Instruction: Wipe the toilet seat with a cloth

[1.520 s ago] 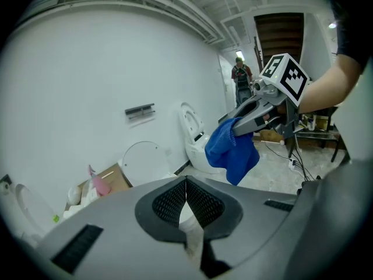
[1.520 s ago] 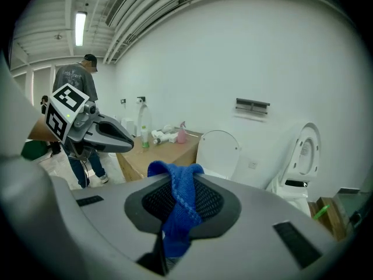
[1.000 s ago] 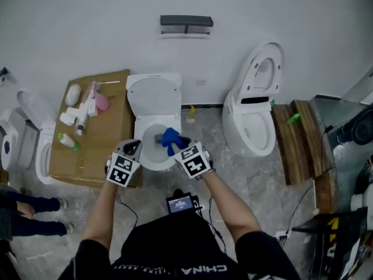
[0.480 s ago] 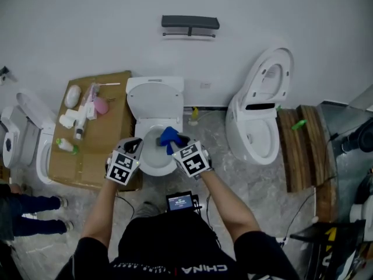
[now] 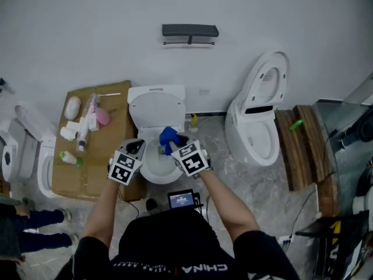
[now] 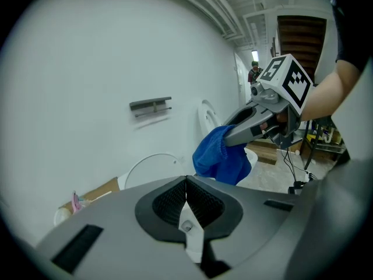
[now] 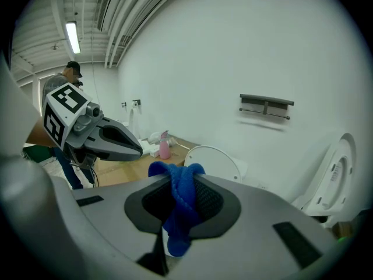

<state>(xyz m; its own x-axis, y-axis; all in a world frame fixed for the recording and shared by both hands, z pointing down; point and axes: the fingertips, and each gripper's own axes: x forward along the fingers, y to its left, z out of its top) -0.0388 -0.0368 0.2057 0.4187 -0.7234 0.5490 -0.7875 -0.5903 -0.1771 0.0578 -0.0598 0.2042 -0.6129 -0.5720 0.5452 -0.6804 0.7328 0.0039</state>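
Note:
A white toilet (image 5: 152,167) stands in the middle with its lid (image 5: 156,106) raised against the wall. My right gripper (image 5: 173,142) is shut on a blue cloth (image 5: 168,136), which hangs over the bowl's rear part. In the right gripper view the cloth (image 7: 179,210) is bunched between the jaws and droops below them. My left gripper (image 5: 139,148) is shut and empty, held above the bowl's left rim beside the right one. The left gripper view shows its closed jaws, the cloth (image 6: 222,156) and the right gripper (image 6: 234,137) ahead.
A cardboard sheet (image 5: 108,142) with bottles and a pink sprayer lies left of the toilet. A second toilet (image 5: 256,127) stands to the right, wooden planks (image 5: 303,147) beyond it, and another toilet (image 5: 23,156) at far left. A small screen device (image 5: 182,200) sits on the floor.
Both grippers have moved together a little toward the wall over the bowl, and the blue cloth has gone with the right one. The head view has shifted too.

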